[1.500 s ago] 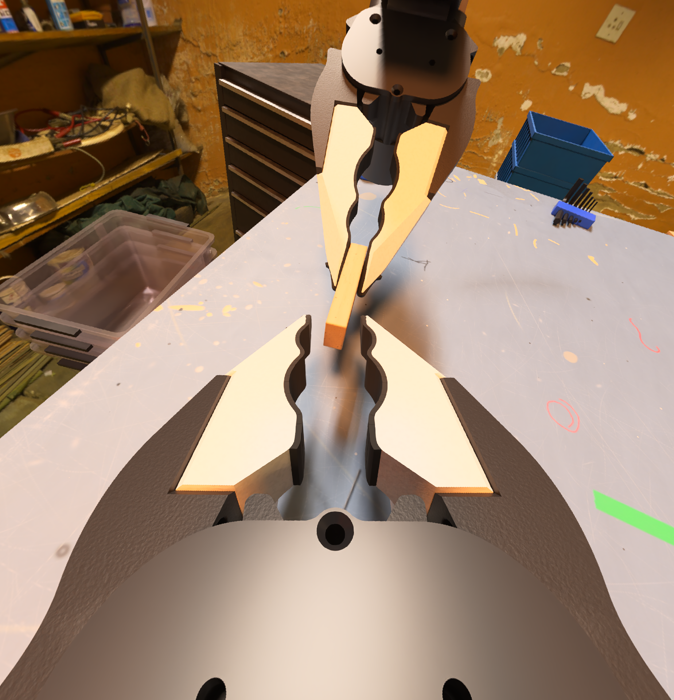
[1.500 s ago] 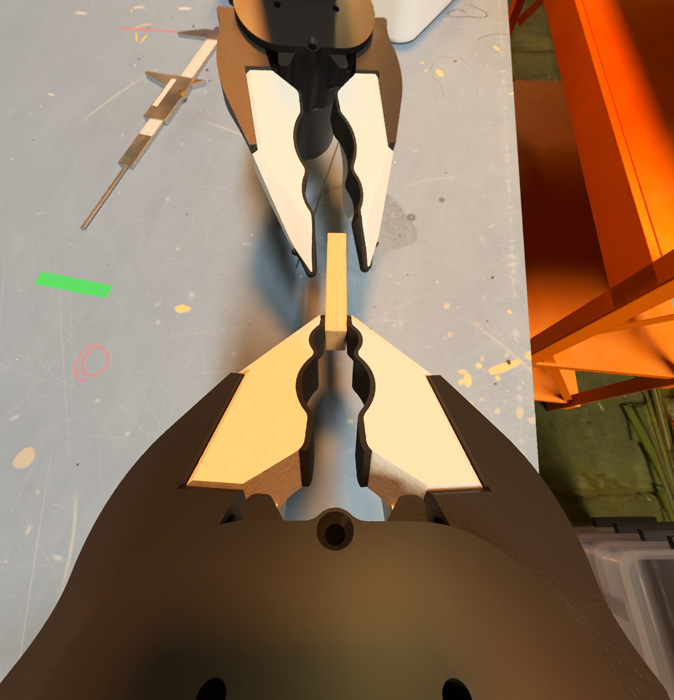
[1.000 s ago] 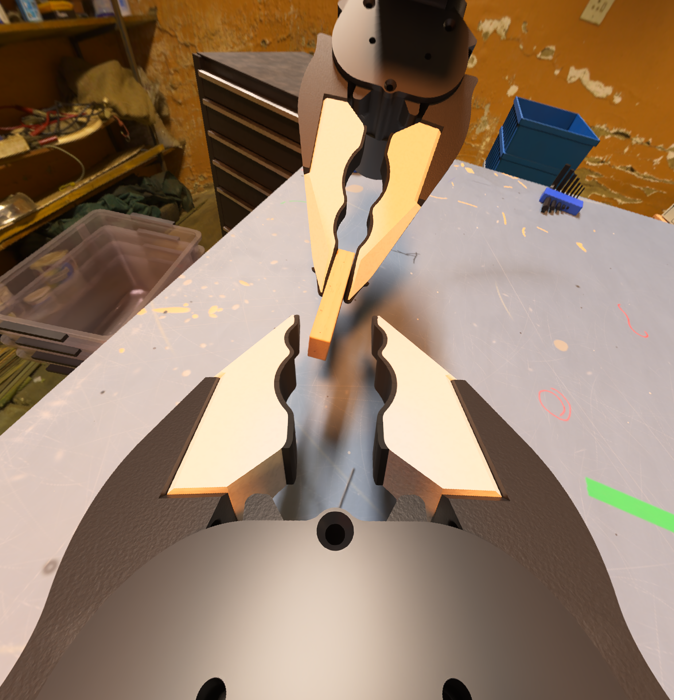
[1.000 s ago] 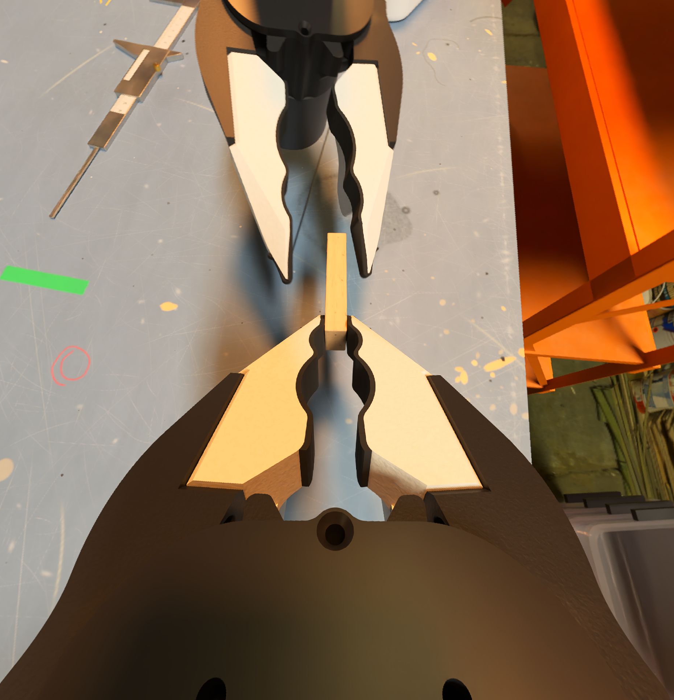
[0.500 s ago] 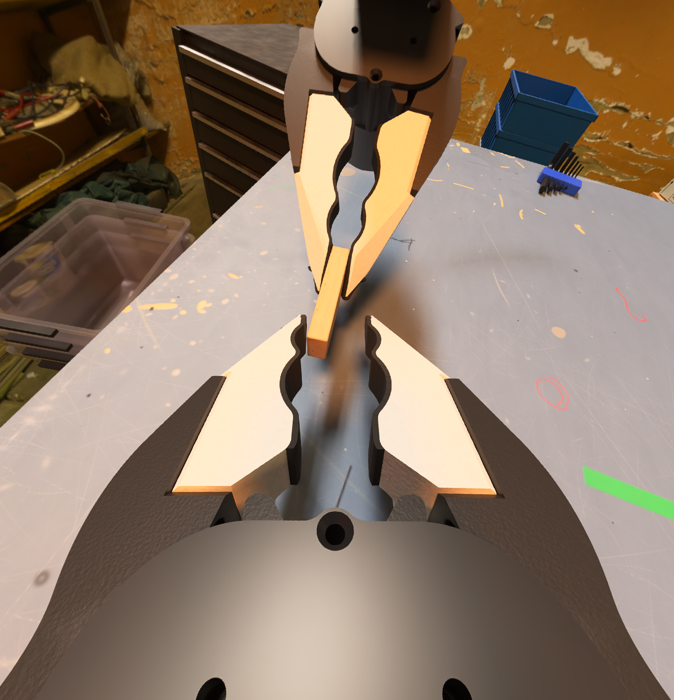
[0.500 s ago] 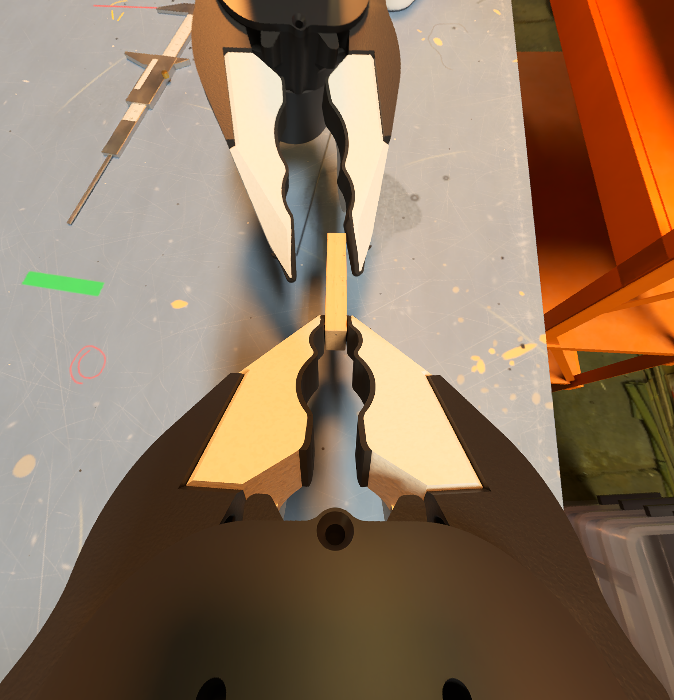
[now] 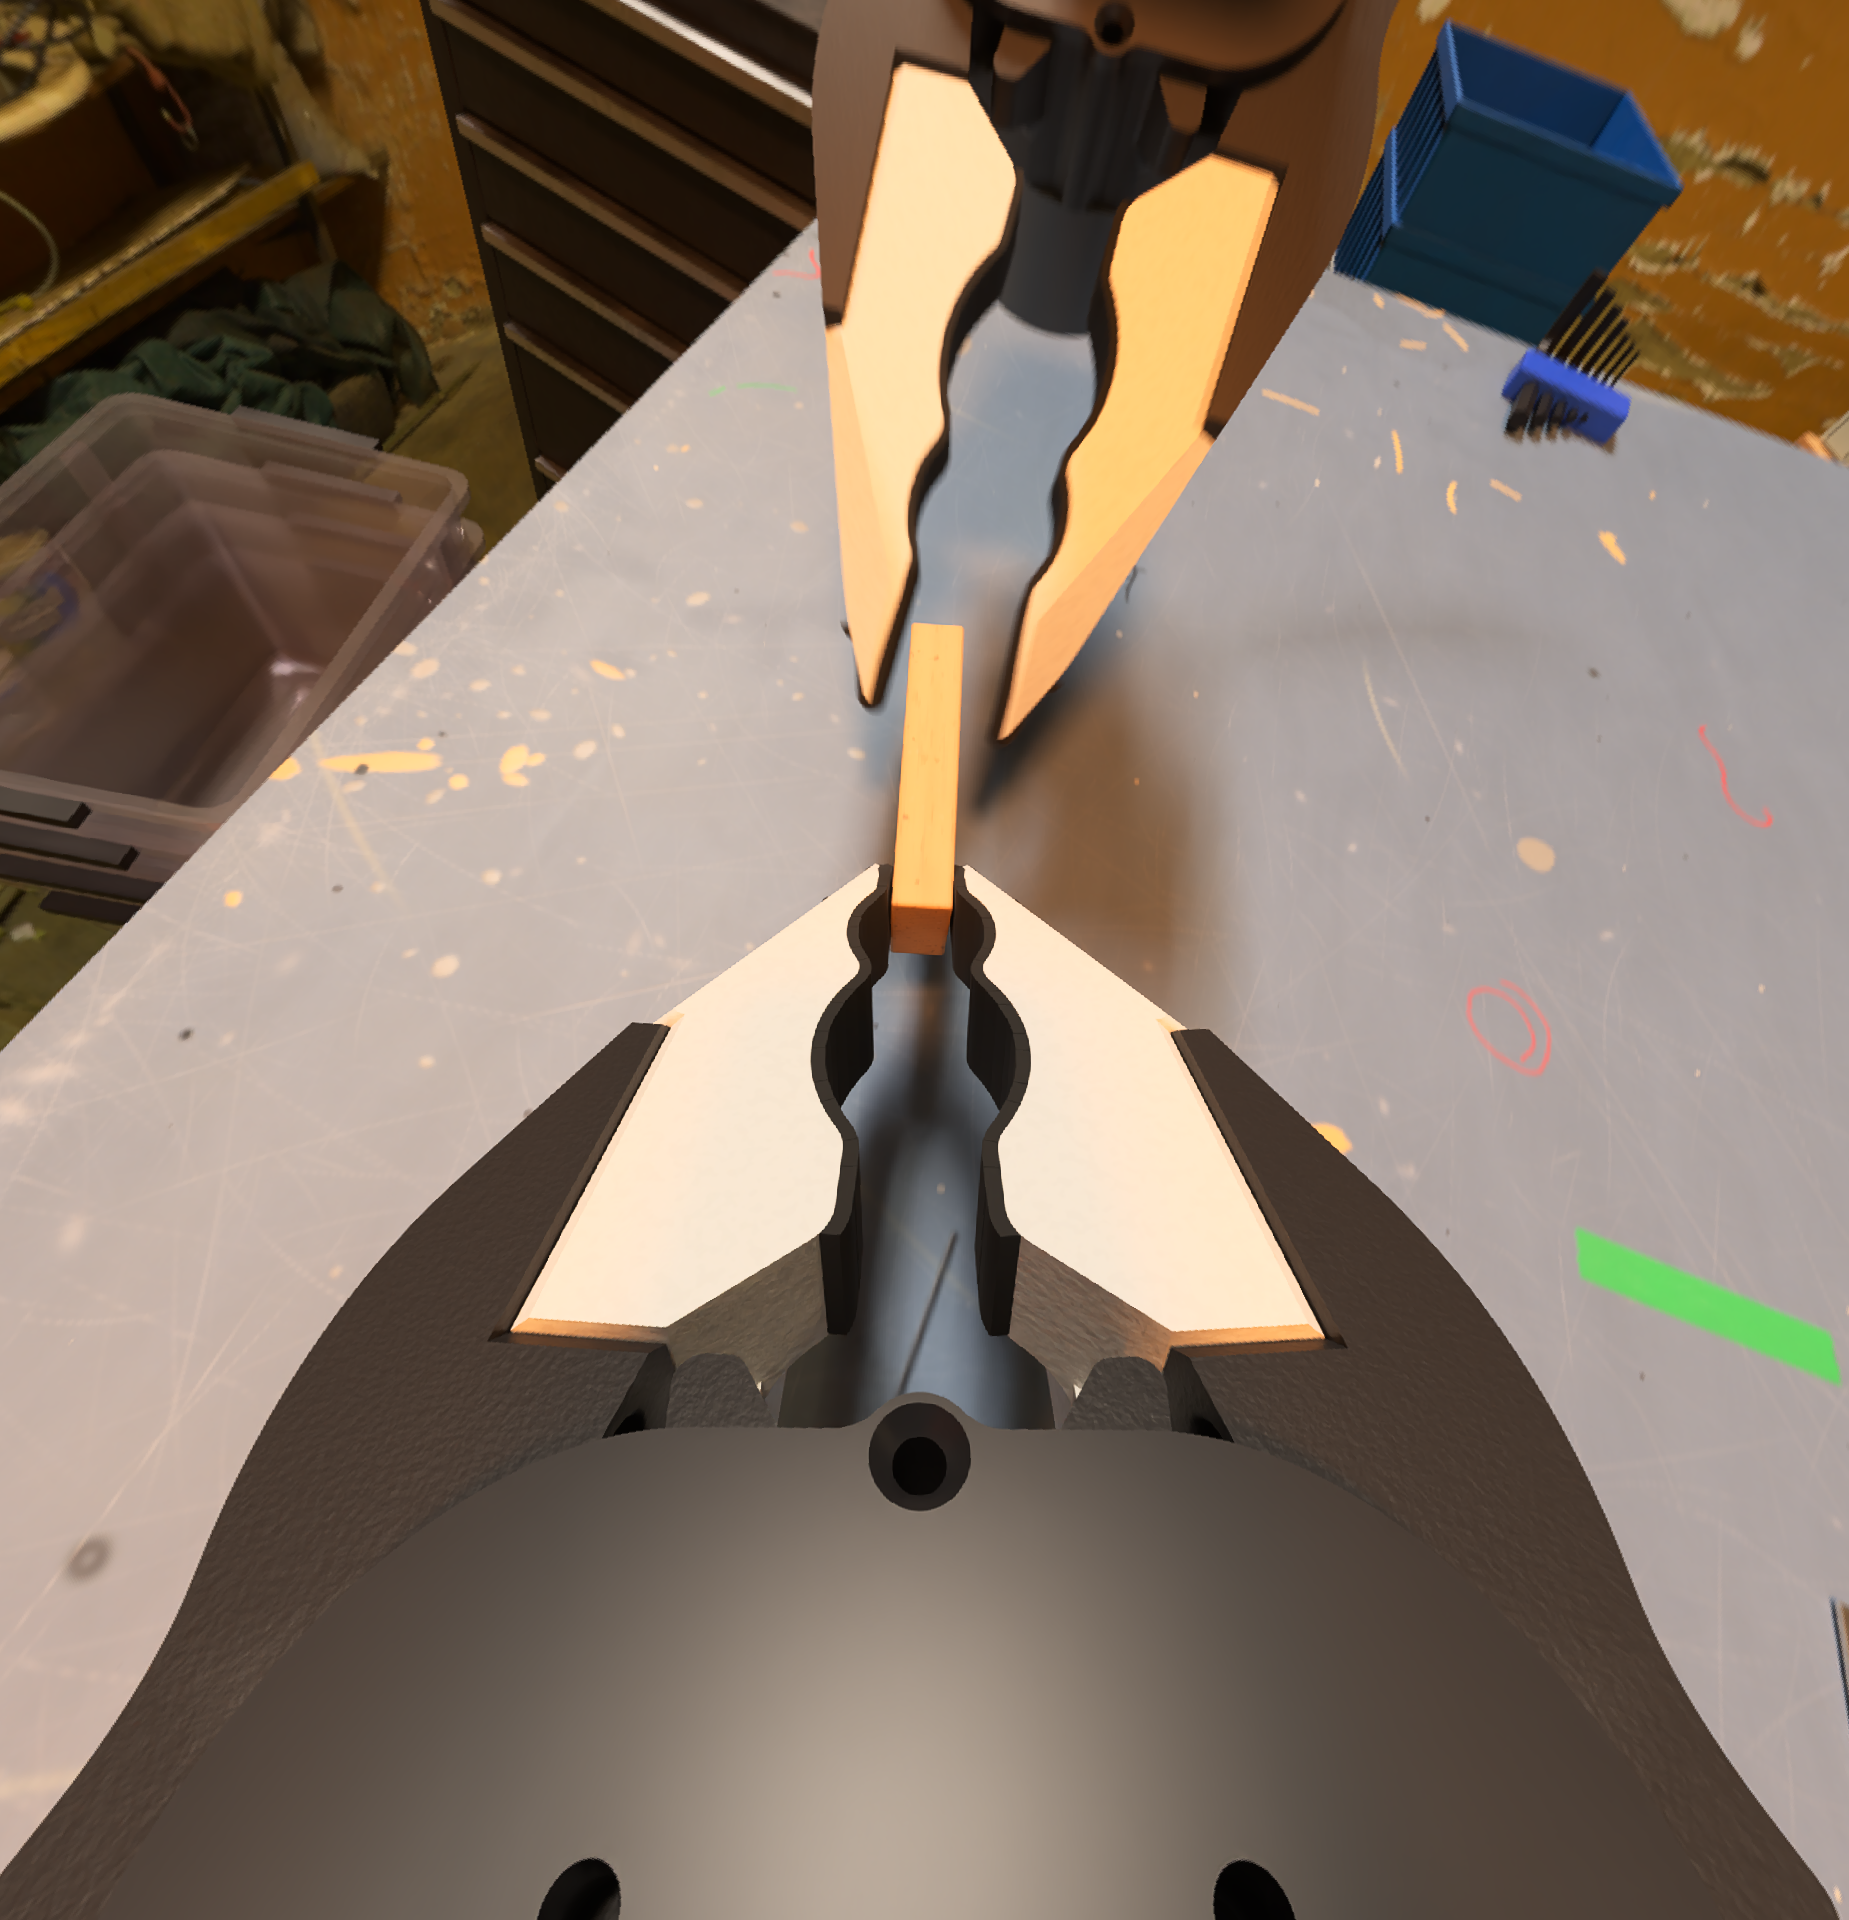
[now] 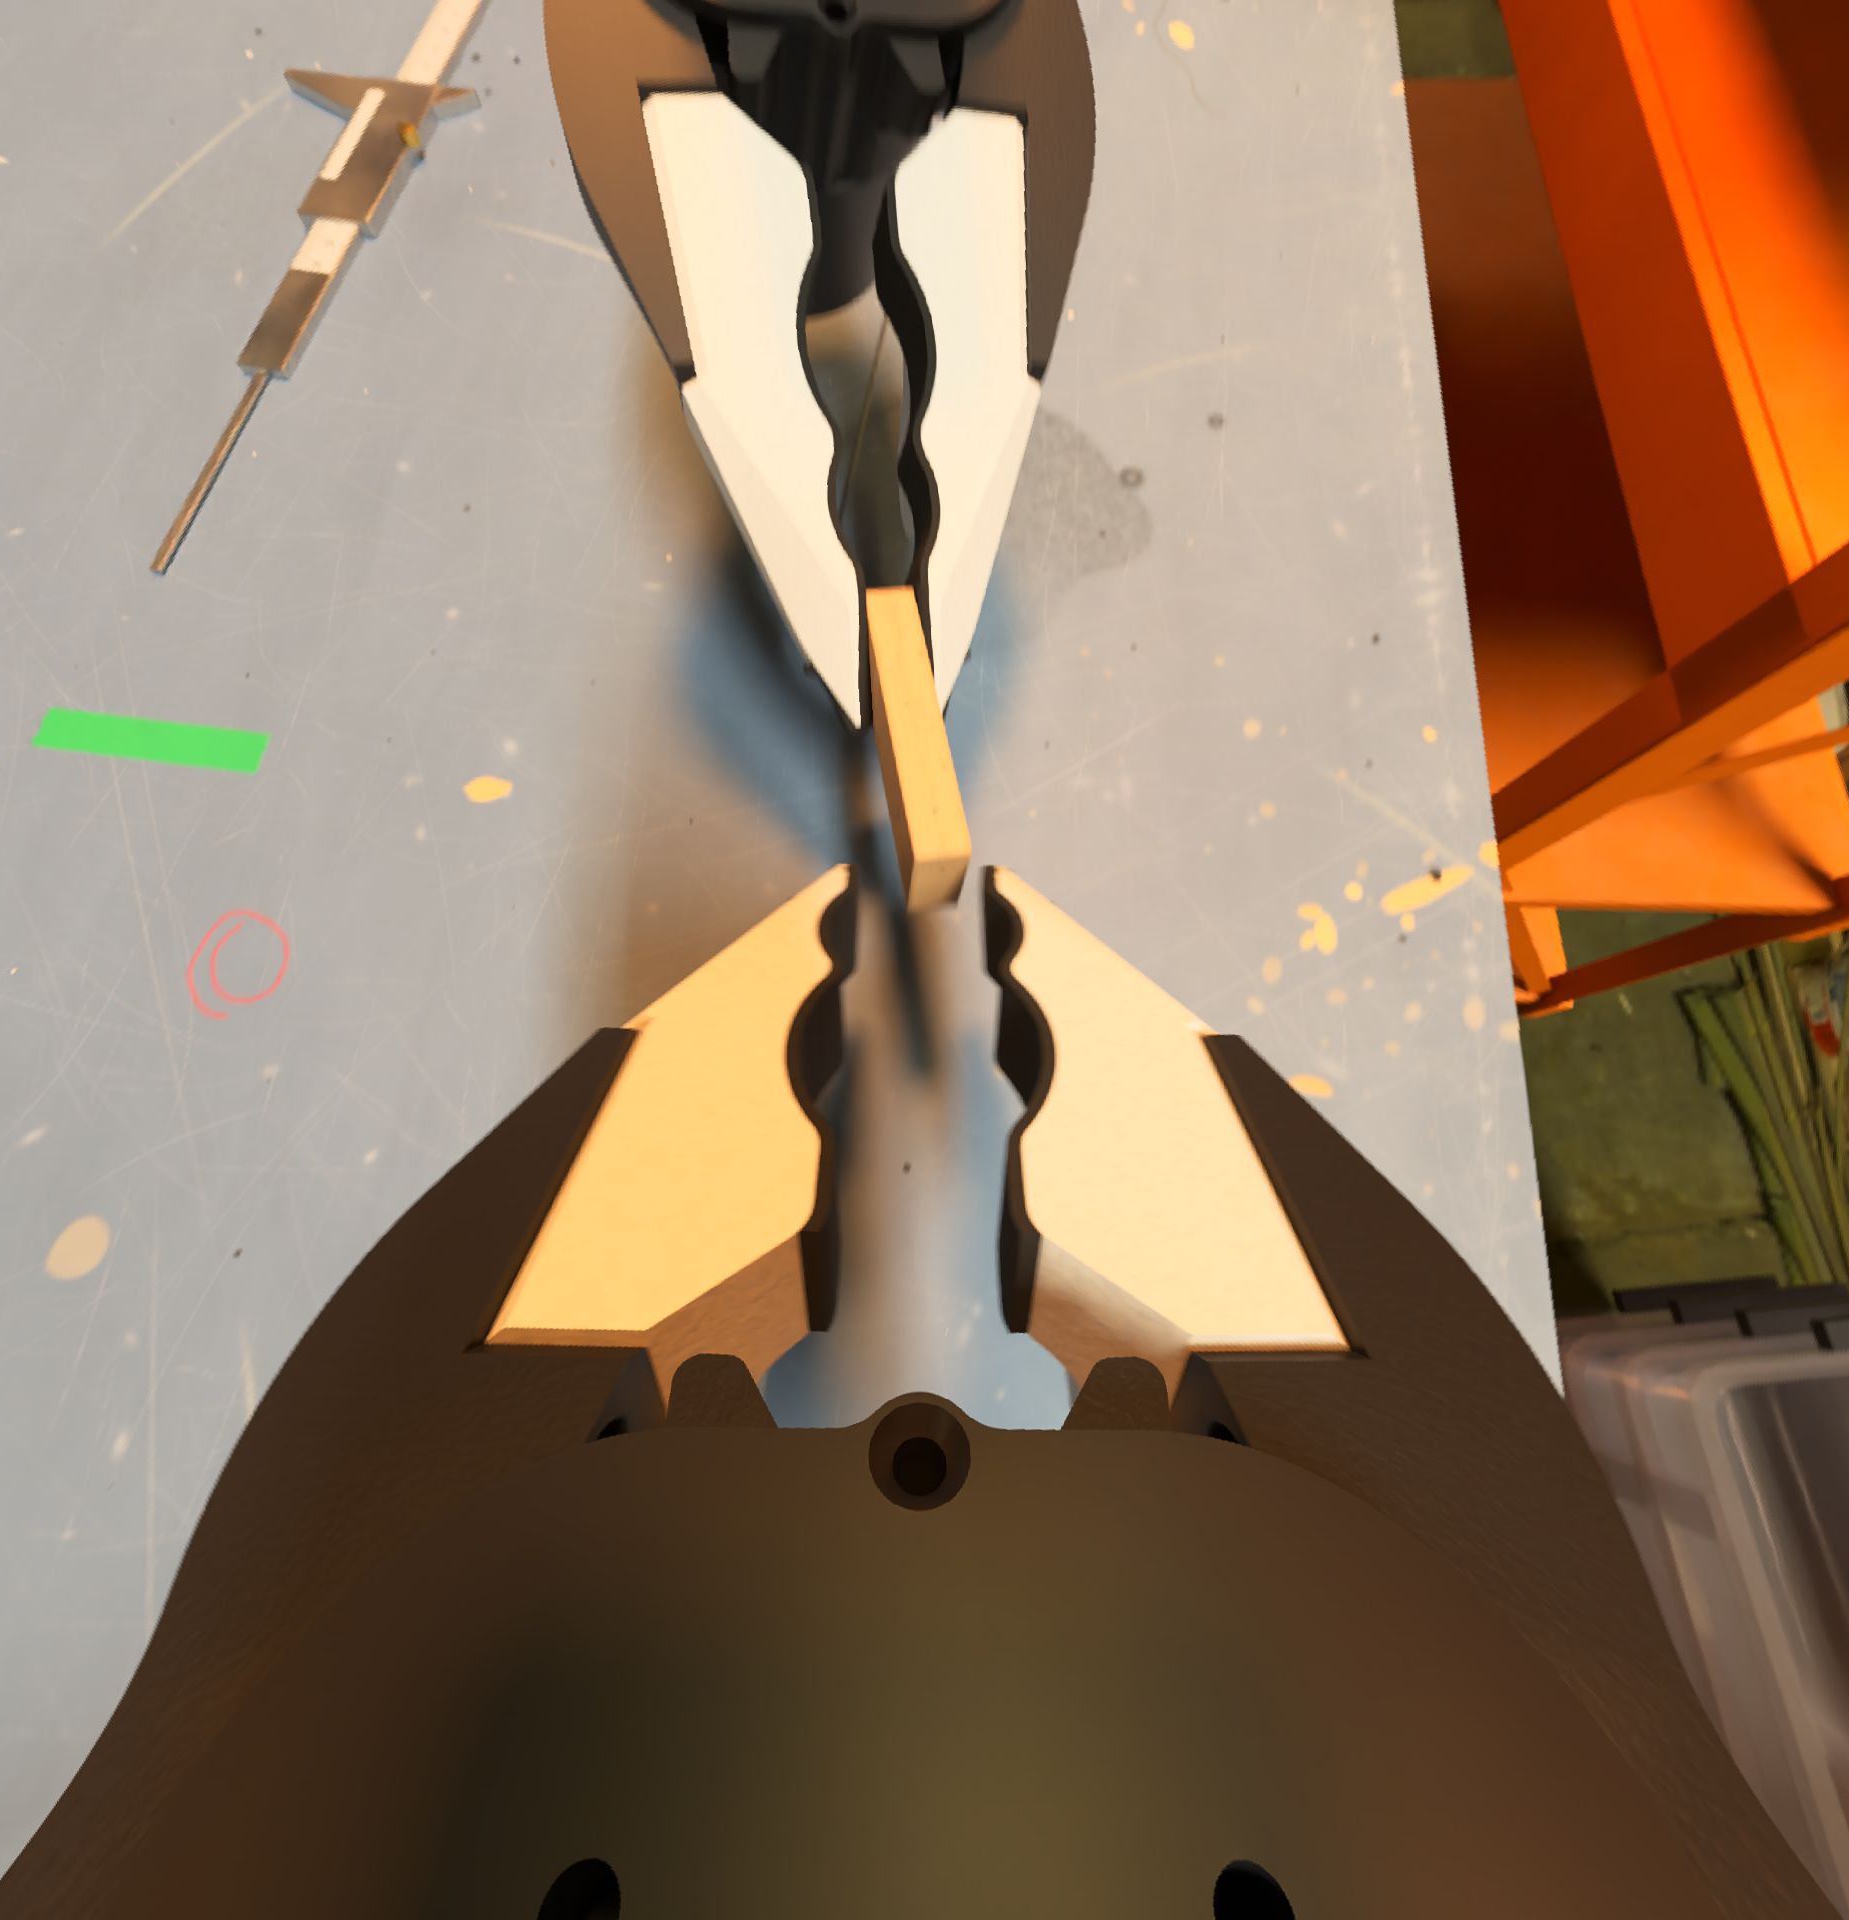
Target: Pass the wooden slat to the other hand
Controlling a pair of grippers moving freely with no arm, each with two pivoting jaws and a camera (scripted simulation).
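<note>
While the left hand-held gripper point(image 7: 920, 883) is clamped on the near end of the wooden slat point(image 7: 927, 790), the right hand-held gripper point(image 7: 935, 717) has its fingers apart, one on each side of the far end of the slat and not touching it. Seen from the right wrist view, the wooden slat point(image 8: 918, 748) is held in the air above the grey desk point(image 8: 400, 582), between the tips of the left hand-held gripper point(image 8: 899, 707), and it points a little tilted toward the separated fingertips of the right hand-held gripper point(image 8: 920, 883). On the desk lie a metal depth gauge point(image 8: 317, 270), a strip of green tape point(image 8: 151, 740) and a red scribbled circle point(image 8: 238, 961). At the far edge of the desk point(image 7: 1419, 727) in the left wrist view stand a blue bin point(image 7: 1512, 177) and a blue holder with black hex keys point(image 7: 1569, 379). Beside the desk are a clear plastic box point(image 7: 193, 613) and a dark drawer cabinet point(image 7: 608, 229).
</note>
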